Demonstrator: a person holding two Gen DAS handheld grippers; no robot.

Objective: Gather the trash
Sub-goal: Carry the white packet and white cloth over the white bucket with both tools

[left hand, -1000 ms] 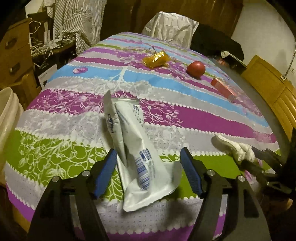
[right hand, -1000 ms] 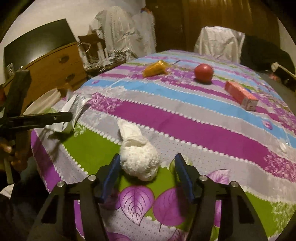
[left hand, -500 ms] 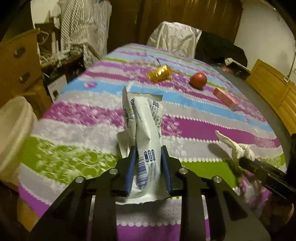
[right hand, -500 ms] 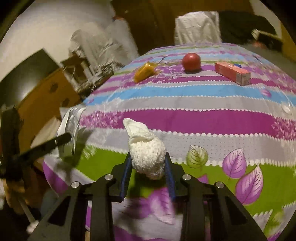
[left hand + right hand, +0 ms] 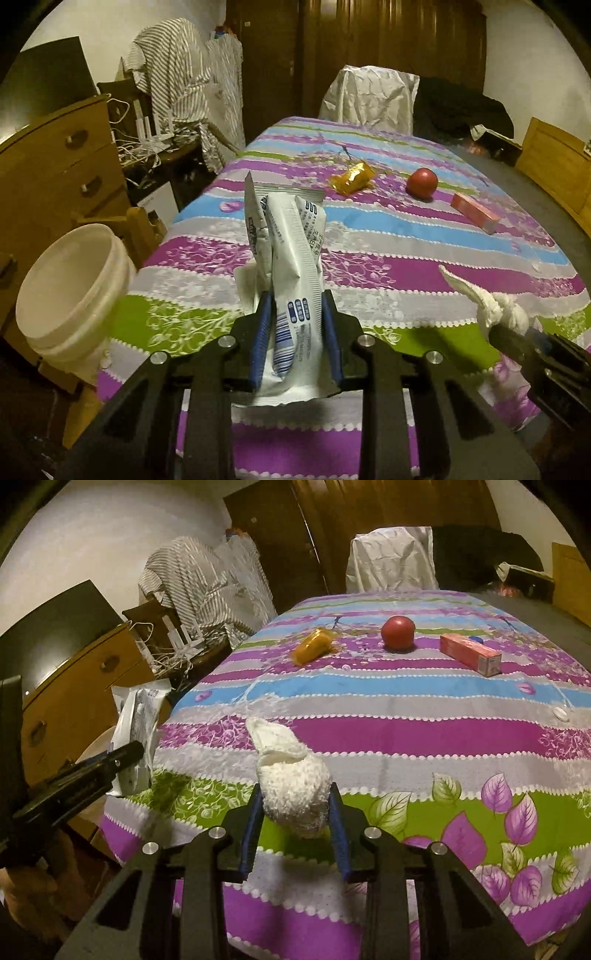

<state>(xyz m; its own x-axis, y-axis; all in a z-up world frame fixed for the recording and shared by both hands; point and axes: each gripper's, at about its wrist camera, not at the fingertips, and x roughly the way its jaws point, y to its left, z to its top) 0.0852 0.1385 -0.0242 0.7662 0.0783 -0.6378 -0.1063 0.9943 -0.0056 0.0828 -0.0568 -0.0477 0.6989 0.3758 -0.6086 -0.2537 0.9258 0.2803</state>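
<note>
Pinching a crinkled white wrapper (image 5: 291,273), left gripper (image 5: 293,332); right gripper (image 5: 295,816) squeezes wadded tissue (image 5: 291,786).

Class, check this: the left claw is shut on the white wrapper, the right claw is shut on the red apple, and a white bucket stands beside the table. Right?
Not quite. The right claw grips the crumpled white tissue, as the right wrist view shows; the red apple lies untouched. The left claw does grip the white wrapper, bucket beside the table.

On the table (image 5: 424,254), a packet (image 5: 352,178), a tomato (image 5: 422,182) and a box (image 5: 475,213) lie in a row toward the far end, packet leftmost, box nearest the right edge. A bucket (image 5: 70,295) stands off the near left corner, beside a dresser (image 5: 55,173).
</note>
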